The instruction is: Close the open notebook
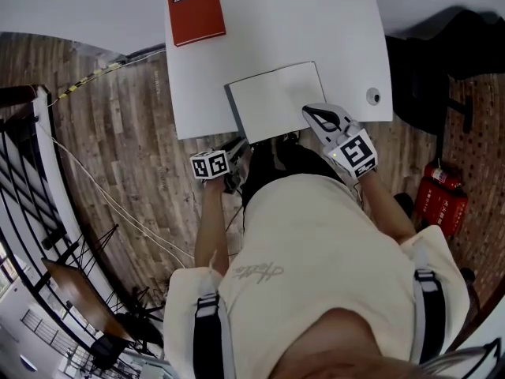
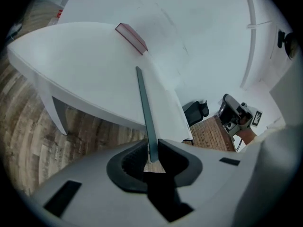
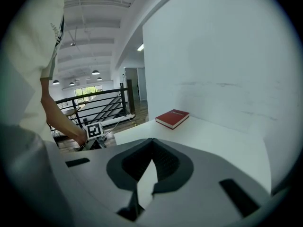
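The open notebook (image 1: 276, 101) lies at the near edge of the white table (image 1: 339, 22), one white page up and a dark cover edge along its left side. My left gripper (image 1: 239, 143) is at the notebook's near left corner. In the left gripper view it (image 2: 151, 148) is shut on the thin dark cover (image 2: 144, 103), which stands on edge between the jaws. My right gripper (image 1: 314, 113) rests over the page's near right corner. Its (image 3: 151, 141) jaws meet at the tips, with only white surface showing behind them.
A red book (image 1: 196, 10) lies at the table's far left corner (image 3: 173, 118). A round grommet (image 1: 373, 95) sits near the table's right edge. A black chair (image 1: 426, 61) and red extinguishers (image 1: 442, 200) stand right; a black railing (image 1: 24, 156) runs left over wood floor.
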Tool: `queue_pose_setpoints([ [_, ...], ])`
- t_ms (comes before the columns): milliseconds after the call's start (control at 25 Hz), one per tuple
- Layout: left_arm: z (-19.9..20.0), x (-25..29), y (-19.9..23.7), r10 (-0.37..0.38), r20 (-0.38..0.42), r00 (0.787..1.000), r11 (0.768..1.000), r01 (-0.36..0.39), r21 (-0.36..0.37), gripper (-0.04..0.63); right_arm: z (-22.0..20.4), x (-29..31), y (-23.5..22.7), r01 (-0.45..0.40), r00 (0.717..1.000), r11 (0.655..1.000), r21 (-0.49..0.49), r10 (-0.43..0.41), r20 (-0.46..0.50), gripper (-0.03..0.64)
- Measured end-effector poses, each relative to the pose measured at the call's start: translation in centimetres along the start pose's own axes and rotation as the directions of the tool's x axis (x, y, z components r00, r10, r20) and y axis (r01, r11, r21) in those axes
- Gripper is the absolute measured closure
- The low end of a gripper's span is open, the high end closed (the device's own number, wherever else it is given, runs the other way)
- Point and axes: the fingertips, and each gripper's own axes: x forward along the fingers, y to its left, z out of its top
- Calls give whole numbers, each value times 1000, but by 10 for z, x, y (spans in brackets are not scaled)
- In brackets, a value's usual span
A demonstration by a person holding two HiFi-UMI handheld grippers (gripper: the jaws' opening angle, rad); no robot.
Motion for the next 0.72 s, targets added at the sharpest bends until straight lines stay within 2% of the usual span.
queue_pose_setpoints([
  [200, 0, 1, -2, -41, -3, 999, 999, 41, -15, 522, -4, -3, -1, 27, 1000, 1000, 3, -27, -3, 609],
  [480, -1, 3, -4, -81, -16, 997, 997, 80, -22, 571, -3, -5, 2, 38, 999, 999, 10, -38, -15, 609],
  [720, 6, -5, -21, -101, -9, 995, 994, 101, 30, 572, -3, -8, 10, 61, 998, 998, 17, -61, -2, 609],
])
